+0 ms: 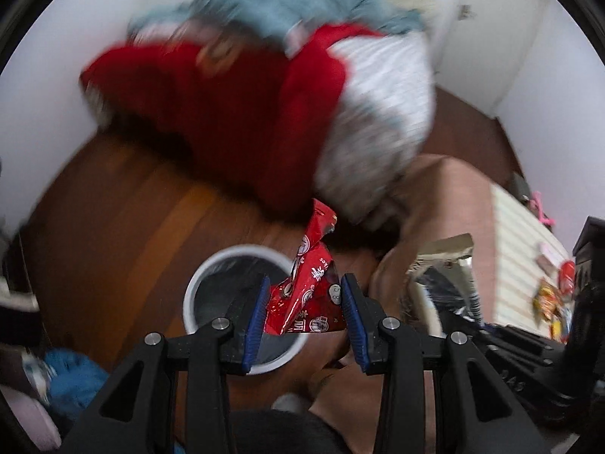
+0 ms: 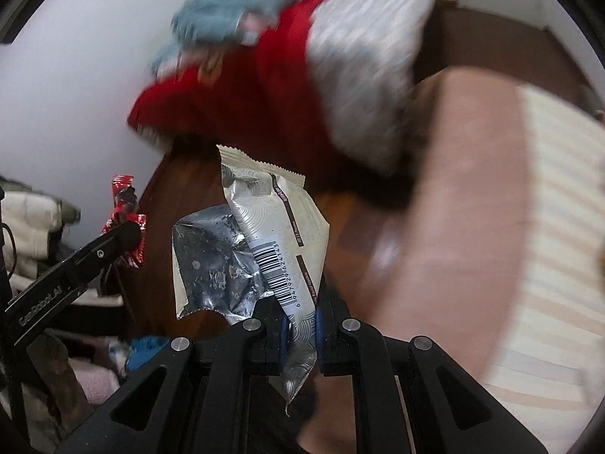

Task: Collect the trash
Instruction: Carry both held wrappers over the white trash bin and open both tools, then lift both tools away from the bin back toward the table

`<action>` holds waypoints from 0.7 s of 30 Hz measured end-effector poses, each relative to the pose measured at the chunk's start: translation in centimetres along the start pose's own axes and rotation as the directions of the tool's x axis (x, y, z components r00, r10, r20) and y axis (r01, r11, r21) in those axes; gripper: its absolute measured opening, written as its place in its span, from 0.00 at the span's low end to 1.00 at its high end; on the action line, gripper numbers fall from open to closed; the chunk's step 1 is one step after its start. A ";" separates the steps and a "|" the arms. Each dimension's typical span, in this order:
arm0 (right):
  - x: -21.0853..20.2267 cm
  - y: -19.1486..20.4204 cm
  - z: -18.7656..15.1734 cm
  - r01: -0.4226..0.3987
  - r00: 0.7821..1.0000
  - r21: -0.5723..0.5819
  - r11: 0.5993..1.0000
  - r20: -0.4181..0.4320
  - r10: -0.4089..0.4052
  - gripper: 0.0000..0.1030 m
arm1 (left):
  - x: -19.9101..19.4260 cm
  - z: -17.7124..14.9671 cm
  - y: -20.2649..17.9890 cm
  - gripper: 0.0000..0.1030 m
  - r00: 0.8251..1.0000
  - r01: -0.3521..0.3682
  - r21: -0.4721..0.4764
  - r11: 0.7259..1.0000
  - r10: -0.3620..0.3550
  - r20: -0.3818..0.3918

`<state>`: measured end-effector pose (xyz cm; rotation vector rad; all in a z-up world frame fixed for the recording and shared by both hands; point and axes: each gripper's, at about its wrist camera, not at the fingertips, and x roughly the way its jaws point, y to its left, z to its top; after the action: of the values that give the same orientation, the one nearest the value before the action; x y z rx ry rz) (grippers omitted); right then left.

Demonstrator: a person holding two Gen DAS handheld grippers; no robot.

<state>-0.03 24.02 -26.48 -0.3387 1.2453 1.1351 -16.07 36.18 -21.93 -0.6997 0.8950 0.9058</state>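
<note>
Over the white-rimmed bin (image 1: 196, 287) on the wooden floor (image 1: 124, 204), the left tool (image 1: 305, 302) has a crumpled red snack wrapper (image 1: 308, 283) between its blue pads; the jaws look partly spread, so the grip seems loose. The wrapper's long axis runs up and away, its lower end above the bin's rim. The right tool (image 2: 299, 327), off to the side, is clamped on a torn silver-and-cream cookie wrapper (image 2: 264, 234). The bin's contents are dark and unreadable, and the clothes pile (image 1: 264, 94) is blurred.
</note>
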 end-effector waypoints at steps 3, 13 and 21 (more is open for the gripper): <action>6.4 2.0 0.4 -0.008 0.994 -0.002 1.000 -0.104 0.008 0.11 | 5.0 -0.1 4.3 0.34 0.993 0.027 -0.082 0.996 -0.035 -0.109; 22.8 4.5 0.1 0.058 0.939 -0.016 0.998 -0.339 -0.060 0.13 | 16.5 -0.8 12.0 0.55 0.939 0.004 -0.252 0.968 -0.091 -0.333; 25.5 3.7 0.0 0.052 0.912 -0.038 0.998 -0.405 -0.063 0.90 | 16.2 -1.5 13.0 0.96 0.943 -0.095 -0.230 0.969 0.014 -0.332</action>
<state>-5.70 38.17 -47.21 -0.6536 1.5734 1.0613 -22.86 46.58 -38.63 -1.0651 1.1131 0.9748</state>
